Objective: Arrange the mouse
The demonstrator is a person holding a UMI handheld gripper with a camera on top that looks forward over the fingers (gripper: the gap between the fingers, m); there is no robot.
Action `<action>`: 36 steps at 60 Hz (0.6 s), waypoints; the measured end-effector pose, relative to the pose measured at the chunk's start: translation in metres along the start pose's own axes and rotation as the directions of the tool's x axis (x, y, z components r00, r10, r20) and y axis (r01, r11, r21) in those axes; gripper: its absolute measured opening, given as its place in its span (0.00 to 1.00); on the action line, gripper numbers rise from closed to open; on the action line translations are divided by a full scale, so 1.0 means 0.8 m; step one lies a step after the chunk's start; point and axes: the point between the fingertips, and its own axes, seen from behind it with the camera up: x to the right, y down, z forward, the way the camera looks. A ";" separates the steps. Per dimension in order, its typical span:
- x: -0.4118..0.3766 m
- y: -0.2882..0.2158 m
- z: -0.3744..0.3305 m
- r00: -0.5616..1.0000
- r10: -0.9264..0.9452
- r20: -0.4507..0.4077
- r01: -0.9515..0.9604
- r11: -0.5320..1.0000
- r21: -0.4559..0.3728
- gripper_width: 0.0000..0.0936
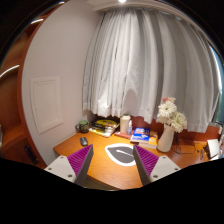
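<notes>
**Tongs high above the desk, mouse waiting near the far left**

The tongs (108,160) hang spread wide, pinching nothing, above a dark mouse pad (121,153) on the orange desk (105,172). The mouse (84,141) sits well apart, toward the pad's left, presumably meant for the pad. A flower vase (166,132) stands right.

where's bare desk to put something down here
Bare wood lies on the desk between the gripper fingers, nearer than the mouse. It is crowded beyond: books, a blue box and a flower vase by the curtain.
</notes>
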 end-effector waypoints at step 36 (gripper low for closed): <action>-0.113 0.182 0.118 0.999 0.047 -0.021 -0.051 0.972 -0.229 0.84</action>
